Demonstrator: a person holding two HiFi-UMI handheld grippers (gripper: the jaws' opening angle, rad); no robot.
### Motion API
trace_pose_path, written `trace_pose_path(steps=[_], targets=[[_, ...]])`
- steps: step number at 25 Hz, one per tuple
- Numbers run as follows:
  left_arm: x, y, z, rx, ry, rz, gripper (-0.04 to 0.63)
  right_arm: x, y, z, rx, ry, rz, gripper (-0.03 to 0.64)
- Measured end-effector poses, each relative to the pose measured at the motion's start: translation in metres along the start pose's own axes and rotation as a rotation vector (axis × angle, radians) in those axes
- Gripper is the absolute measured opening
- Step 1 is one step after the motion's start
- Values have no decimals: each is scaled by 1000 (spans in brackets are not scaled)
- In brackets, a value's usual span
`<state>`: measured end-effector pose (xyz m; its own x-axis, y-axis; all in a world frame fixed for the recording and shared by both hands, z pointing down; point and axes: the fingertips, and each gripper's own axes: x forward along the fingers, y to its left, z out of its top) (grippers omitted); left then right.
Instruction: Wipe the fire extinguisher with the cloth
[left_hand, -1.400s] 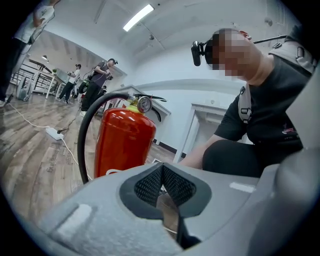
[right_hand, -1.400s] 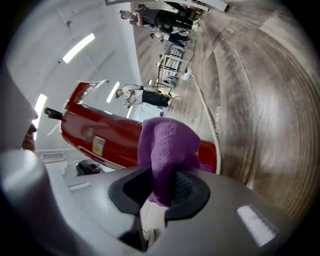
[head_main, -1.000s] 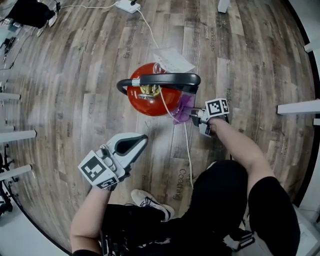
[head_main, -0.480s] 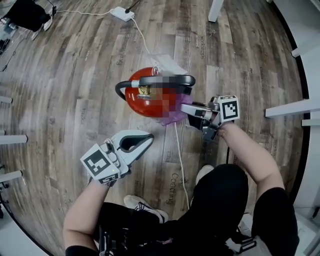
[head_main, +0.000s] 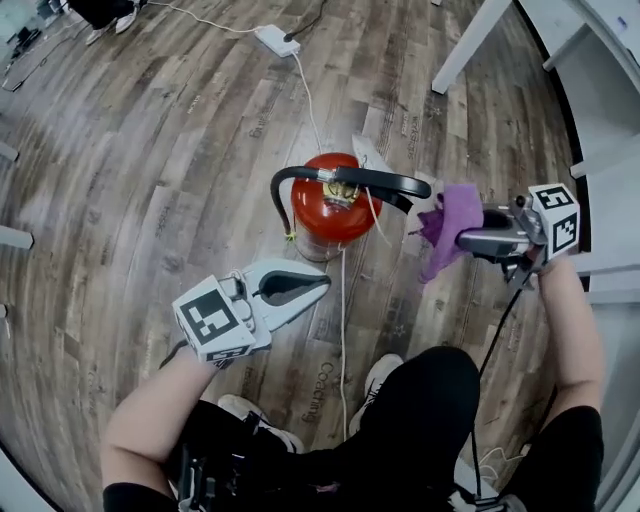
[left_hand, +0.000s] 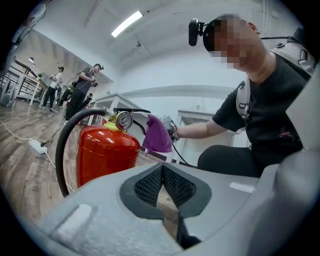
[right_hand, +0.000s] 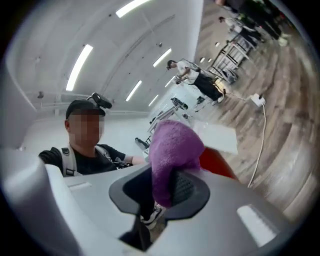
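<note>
Wood floor (head_main: 150, 150), red fire extinguisher (head_main: 325, 210), purple cloth (head_main: 455, 210) alongside (in right tool (head_main: 462, 240))

The fire extinguisher (head_main: 325, 210) is red with a black hose (head_main: 274, 195). The cloth (head_main: 452, 220) is purple. The floor (head_main: 150, 150) is brown, streaky wood. The left gripper (head_main: 322, 283) and right gripper (head_main: 462, 240) are grey. Their cubes (head_main: 212, 322) are white with black squares.

Fire extinguisher (head_main: 325, 205) stands on the floor (head_main: 150, 150), centre. Cloth (head_main: 450, 222), in the right claw (head_main: 462, 240), lies just right of it; left claw (head_main: 322, 284) nearer; power strip (head_main: 272, 40) far behind.
</note>
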<state>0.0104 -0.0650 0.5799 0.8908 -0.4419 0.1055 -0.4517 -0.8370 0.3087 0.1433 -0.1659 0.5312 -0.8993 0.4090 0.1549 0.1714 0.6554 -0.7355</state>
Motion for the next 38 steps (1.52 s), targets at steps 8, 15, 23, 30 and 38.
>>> trace_pose_path(steps=[8, 15, 23, 30, 38], targets=[[-2, -7, 7, 10, -28, -15, 2, 58, -5, 124, -202, 514, -81, 66], [-20, -7, 7, 7, -41, 15, 2, 108, -76, 120, -113, 689, -169, 66], [-35, 3, -3, -40, -34, 54, 2, 122, -135, 85, 6, 566, -110, 64], [-39, 17, -13, -88, -22, 81, 2, 124, -203, 3, 112, 594, -113, 63], [-50, 27, -38, -162, 39, 132, 2, 137, -279, -74, 222, 492, -150, 63]])
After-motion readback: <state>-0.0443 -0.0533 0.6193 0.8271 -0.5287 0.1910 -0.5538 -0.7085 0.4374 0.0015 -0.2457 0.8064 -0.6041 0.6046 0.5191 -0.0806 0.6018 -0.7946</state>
